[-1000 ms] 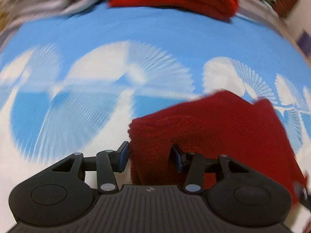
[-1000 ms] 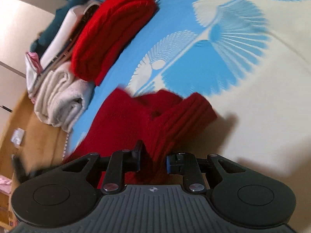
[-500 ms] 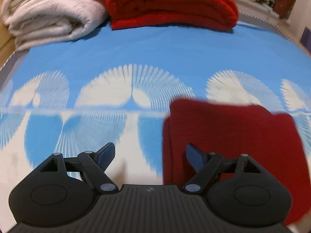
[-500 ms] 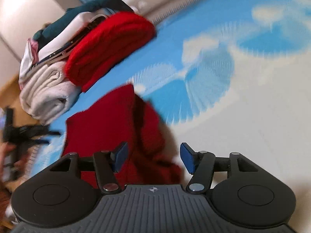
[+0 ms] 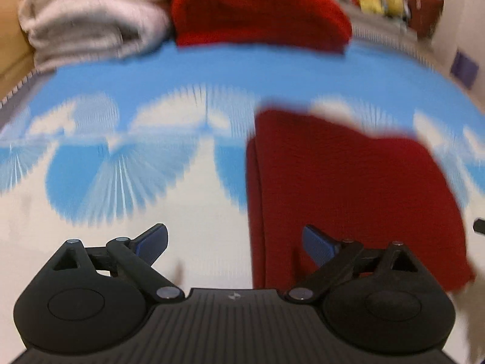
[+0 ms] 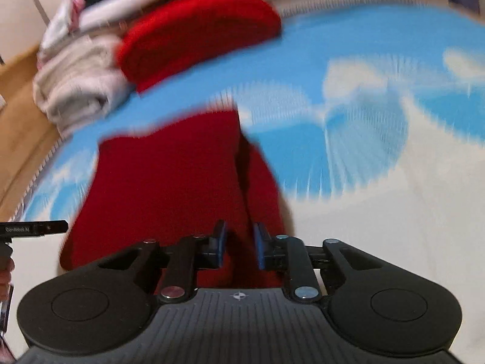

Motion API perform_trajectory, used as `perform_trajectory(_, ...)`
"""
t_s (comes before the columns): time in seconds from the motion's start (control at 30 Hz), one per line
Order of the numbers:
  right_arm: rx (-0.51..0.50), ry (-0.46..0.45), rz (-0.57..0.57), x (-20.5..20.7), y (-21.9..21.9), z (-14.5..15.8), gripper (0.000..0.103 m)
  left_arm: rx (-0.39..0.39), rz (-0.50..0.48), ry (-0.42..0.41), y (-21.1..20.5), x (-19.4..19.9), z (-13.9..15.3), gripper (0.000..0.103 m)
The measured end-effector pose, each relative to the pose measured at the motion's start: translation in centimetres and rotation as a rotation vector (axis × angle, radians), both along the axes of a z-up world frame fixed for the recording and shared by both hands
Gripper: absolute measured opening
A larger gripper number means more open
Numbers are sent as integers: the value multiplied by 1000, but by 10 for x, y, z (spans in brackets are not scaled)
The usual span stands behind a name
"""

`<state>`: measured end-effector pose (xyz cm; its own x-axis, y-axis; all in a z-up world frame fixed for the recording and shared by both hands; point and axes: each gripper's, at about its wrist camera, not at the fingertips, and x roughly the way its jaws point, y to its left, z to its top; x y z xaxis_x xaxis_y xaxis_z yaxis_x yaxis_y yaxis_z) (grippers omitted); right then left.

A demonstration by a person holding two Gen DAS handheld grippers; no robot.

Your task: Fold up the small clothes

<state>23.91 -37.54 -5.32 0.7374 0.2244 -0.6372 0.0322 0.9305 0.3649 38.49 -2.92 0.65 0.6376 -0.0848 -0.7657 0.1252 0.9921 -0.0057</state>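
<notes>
Red knit fills the right half of our left wrist view: one garment (image 5: 348,194) lies folded flat on the blue-and-white sheet (image 5: 127,163). Half a second ago our left claw (image 5: 235,244) was spread; now it stands wider still, empty, its right finger over the garment's left edge. A second ago it was pinching that edge. Behind, we count two piles: a red knit pile (image 5: 257,12) and grey towels (image 5: 88,21) beside it, well apart from the garment. Everything is blurred.

Through our right wrist view, the right claw (image 6: 238,247) has narrowed from wide to a small gap, with the garment (image 6: 169,182) directly behind and between its fingers; whether it grips cloth we cannot tell. The same two piles (image 6: 197,36) (image 6: 75,91) sit beyond, with more folded clothes (image 6: 127,3) stacked behind them. Our left claw's tip shows at the left edge.
</notes>
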Motion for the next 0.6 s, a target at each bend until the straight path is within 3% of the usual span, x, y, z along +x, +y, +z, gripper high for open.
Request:
perform_trajectory(0.1,-61,-71,36,38,11,25,30,39,2,-46,-20,54,15,98)
perform_trajectory(0.2,-59,-48,93,96,37,24,29,113,12,-50,-49,107,9,98)
perform_trajectory(0.27,-110,-10,85,132,54,12,29,195,46,7,-60,137,-13,98)
perform_trajectory(0.33,-153,77,47,163,64,-13,29,205,65,89,-59,158,-43,100)
perform_trajectory(0.47,-78,58,-2,176,51,-23,31,142,81,77,-42,155,-48,103)
perform_trajectory(0.6,-4,17,-63,142,33,0,38,140,87,62,-30,108,-6,102)
